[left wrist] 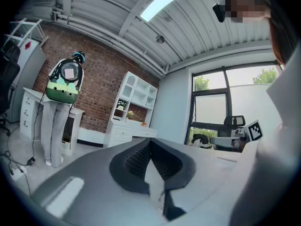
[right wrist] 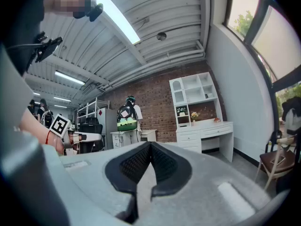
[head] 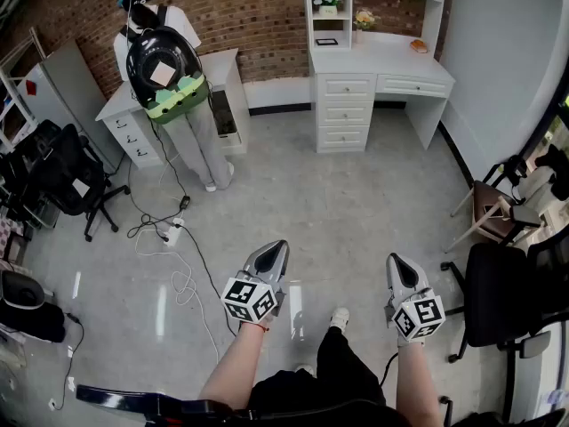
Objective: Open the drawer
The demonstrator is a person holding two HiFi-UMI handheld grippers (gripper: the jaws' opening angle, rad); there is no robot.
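Observation:
A white desk (head: 382, 60) with a hutch stands against the far brick wall, a stack of three shut drawers (head: 346, 112) under its left part and one shallow shut drawer (head: 412, 85) to the right. My left gripper (head: 276, 247) and right gripper (head: 395, 259) are held low over the floor, far short of the desk, both pointing level toward it. Both are shut with nothing between the jaws. The desk (left wrist: 126, 128) looks small and distant beyond the left gripper (left wrist: 149, 144), and it shows again as the same desk (right wrist: 205, 130) past the right gripper (right wrist: 150, 147).
A person with a black backpack (head: 164, 65) stands at a second white desk (head: 133, 118) at the back left. Cables and a power strip (head: 171, 231) lie on the floor. Black office chairs stand at the left (head: 71, 181) and right (head: 507, 292), and a brown chair (head: 491, 205) stands by the right wall.

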